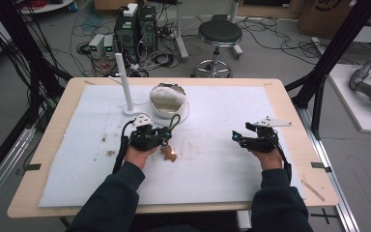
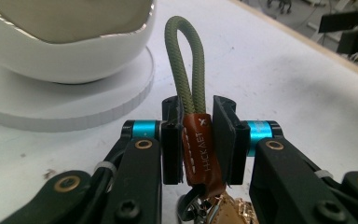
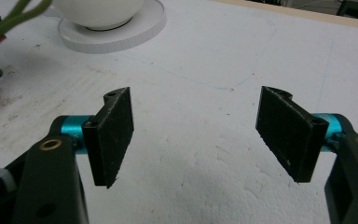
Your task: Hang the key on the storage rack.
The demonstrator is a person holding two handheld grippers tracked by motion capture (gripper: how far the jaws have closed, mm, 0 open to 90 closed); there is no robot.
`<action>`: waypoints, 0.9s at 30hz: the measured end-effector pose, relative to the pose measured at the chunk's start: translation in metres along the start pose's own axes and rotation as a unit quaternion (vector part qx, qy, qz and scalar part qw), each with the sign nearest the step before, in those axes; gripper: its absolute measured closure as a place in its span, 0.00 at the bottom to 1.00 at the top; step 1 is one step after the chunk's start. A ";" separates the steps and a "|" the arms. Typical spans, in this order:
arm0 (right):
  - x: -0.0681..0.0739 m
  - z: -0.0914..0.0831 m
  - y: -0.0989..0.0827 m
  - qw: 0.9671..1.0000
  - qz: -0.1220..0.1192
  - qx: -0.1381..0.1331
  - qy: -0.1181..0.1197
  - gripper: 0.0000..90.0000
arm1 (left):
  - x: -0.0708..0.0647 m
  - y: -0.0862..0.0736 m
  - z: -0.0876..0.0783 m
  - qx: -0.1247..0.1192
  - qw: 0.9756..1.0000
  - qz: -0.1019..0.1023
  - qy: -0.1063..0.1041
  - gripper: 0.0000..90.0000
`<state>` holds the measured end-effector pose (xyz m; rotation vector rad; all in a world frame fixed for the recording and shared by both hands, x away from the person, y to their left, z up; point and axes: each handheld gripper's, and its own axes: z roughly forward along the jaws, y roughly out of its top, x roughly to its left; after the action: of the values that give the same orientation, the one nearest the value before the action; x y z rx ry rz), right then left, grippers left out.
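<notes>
**Two grippers, one keychain held**

Two grippers sit over a white mat [image 1: 232, 159] on a wooden table [image 1: 290, 125]. The left gripper [image 2: 199, 140] is clamped on a keychain [image 2: 200, 149], its jaws pressing the brown leather tab while the green cord loop [image 2: 182, 60] stands up between them and metal bits hang below. The keychain is just in front of a white bowl [image 2: 70, 46] on a round white base [image 2: 74, 105], beside a white upright post [image 1: 124, 82]. The right gripper [image 3: 200, 135] hangs well apart over bare mat, jaws spread wide, gripping nothing.
</notes>
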<state>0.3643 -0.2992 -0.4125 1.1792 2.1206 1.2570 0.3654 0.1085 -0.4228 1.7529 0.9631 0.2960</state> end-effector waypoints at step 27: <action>-0.001 0.001 0.000 1.000 0.000 -0.004 -0.003 0.31 | 0.040 0.029 -0.093 -0.121 0.992 0.003 0.033 0.84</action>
<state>0.3653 -0.2992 -0.4128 1.1791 2.1093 1.2586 0.3479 0.1974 -0.3696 1.5324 0.9285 0.4578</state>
